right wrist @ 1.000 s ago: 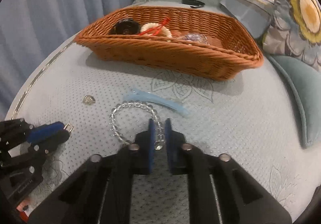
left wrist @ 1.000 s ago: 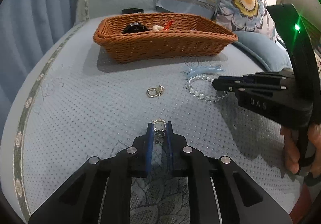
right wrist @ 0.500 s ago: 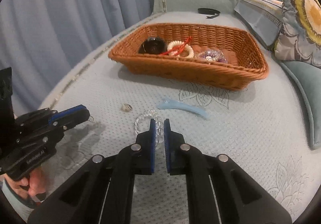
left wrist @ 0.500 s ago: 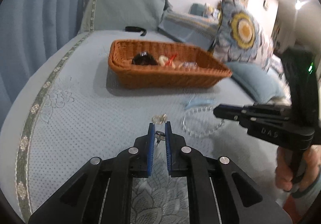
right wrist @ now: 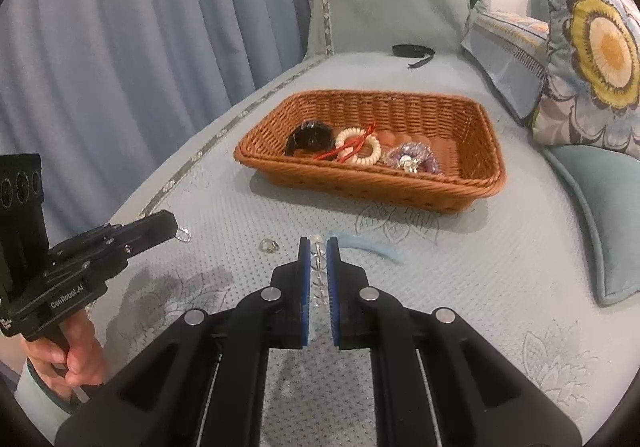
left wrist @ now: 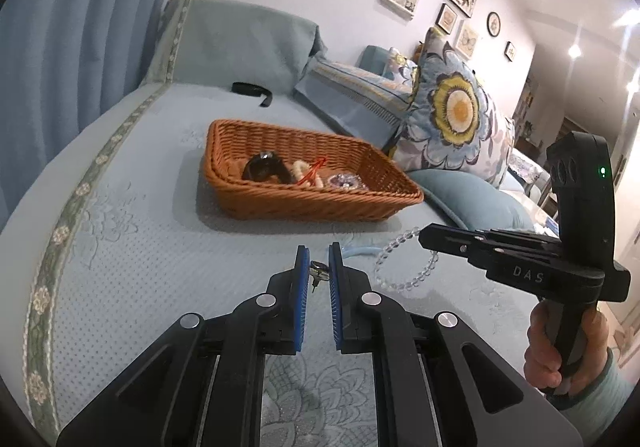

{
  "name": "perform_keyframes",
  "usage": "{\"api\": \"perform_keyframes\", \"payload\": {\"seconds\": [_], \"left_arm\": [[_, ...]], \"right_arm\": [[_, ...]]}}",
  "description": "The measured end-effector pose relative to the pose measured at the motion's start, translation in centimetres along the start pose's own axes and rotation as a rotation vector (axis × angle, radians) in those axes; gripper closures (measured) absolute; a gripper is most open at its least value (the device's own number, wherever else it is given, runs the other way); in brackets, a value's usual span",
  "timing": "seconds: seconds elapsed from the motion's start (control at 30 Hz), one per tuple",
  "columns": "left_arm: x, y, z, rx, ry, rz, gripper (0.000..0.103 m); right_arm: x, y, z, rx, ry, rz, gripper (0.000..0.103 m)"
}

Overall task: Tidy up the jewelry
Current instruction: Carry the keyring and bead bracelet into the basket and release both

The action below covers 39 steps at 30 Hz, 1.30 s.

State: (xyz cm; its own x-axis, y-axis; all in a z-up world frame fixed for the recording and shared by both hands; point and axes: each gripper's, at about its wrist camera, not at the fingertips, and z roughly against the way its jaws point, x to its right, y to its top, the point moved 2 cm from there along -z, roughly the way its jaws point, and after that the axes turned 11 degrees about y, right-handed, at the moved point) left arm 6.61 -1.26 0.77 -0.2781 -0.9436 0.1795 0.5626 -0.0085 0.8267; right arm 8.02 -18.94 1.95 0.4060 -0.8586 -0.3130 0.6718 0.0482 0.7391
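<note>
My left gripper (left wrist: 319, 259) is shut on a small silver earring (left wrist: 317, 271) and holds it above the bed; it also shows in the right wrist view (right wrist: 170, 221) with the earring (right wrist: 184, 235) hanging from its tip. My right gripper (right wrist: 319, 247) is shut on a clear bead bracelet (right wrist: 318, 259), which dangles from it in the left wrist view (left wrist: 404, 271). The wicker basket (left wrist: 304, 203) lies ahead with a black bracelet (right wrist: 310, 139), a white coil tie (right wrist: 358, 147) and a purple piece (right wrist: 412, 161) inside.
A second small earring (right wrist: 269, 245) and a light blue hair clip (right wrist: 372, 245) lie on the blue bedspread before the basket. A black band (right wrist: 412, 51) lies far back. Flowered pillows (left wrist: 456, 115) stand at the right, blue curtains (right wrist: 120, 47) at the left.
Both grippers have risen off the bedspread, the left lifting the earring and the right lifting the bead bracelet. The basket now looks farther below and ahead.
</note>
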Motion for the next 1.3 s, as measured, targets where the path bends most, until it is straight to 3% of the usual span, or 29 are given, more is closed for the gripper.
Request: {"api": "perform_keyframes", "payload": {"seconds": [0.37,0.57,0.73,0.93,1.17,1.3], "left_arm": [[1.3,3.7,0.2,0.066,0.013,-0.046,0.095],[3.1,8.2,-3.3,0.098,0.04,-0.106,0.095],[2.5,10.0,-7.3,0.096,0.048,-0.074,0.095],[1.3,9.3,-11.8,0.056,0.054,-0.054,0.095],[1.2,9.3,-14.5,0.022,0.036,-0.053,0.094],[1.2,9.1,-13.8,0.042,0.046,-0.053,0.068]], "right_arm": [[0.7,3.7,3.1,0.11,-0.028,-0.022,0.097],[2.4,8.3,1.6,0.146,-0.048,-0.042,0.097],[4.0,10.6,-2.6,0.102,-0.047,-0.058,0.097],[7.2,10.5,-7.8,0.012,-0.025,-0.121,0.097],[11.9,9.4,-9.4,-0.006,-0.086,-0.232,0.096],[12.7,8.8,-7.9,0.013,-0.135,-0.252,0.096]]}}
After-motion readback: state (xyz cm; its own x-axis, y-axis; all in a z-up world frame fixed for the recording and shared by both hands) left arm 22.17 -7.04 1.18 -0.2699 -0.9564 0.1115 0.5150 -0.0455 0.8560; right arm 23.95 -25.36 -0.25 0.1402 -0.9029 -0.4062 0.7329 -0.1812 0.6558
